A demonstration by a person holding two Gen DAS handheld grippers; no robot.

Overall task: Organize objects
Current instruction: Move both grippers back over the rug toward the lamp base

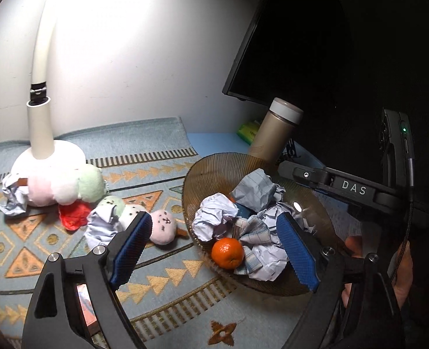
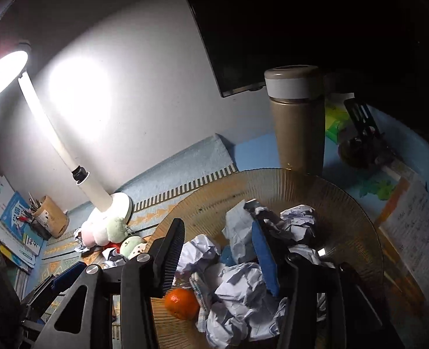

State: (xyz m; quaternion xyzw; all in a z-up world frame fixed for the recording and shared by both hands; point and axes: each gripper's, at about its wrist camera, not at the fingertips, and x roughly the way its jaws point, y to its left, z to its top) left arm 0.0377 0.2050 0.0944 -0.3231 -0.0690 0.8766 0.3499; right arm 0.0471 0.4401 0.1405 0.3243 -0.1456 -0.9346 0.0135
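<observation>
Nearest the left wrist camera, the left hand-held gripper [image 1: 214, 250] is standing with its blue pads wide apart and nothing between them, hovering over the near rim of the ribbed amber glass bowl [image 1: 214, 165]. The right hand-held gripper [image 2: 217, 257] is hanging above the bowl's contents with its jaws partly apart; no pad is pressing on anything.

The task's things are lying in two groups. Inside the bowl, a small orange mandarin [image 1: 227, 253] is resting at the near edge, touching a checked cloth [image 1: 251, 234] and several crumpled white paper balls [image 1: 214, 219]. Outside it, on the patterned blue woven mat [image 1: 168, 285] covering the desk, a crumpled paper ball [image 1: 102, 226], a string of round plush toys [image 1: 144, 218] and a crumpled red wrapper [image 1: 74, 215] are lying just beside one another.

Likely risks: the mandarin, being round and sitting near the rim, is liable to roll out if a jaw nudges it; the paper balls are light and heaped, so a closing pad may be dragging a neighbour along; both hand-held grippers are working over the same bowl and may be colliding.

Farther back, a second plush string [image 1: 69, 186] and another paper ball [image 1: 13, 195] are crowding the white lamp base [image 1: 69, 151], hindering reach there. A tall beige flask with a pale lid [image 1: 275, 131] is standing directly behind the bowl and could be toppled by a far reach. A dark monitor [image 1: 272, 58] is closing off the rear, and a wooden pen holder [image 2: 51, 215] is standing far left.
</observation>
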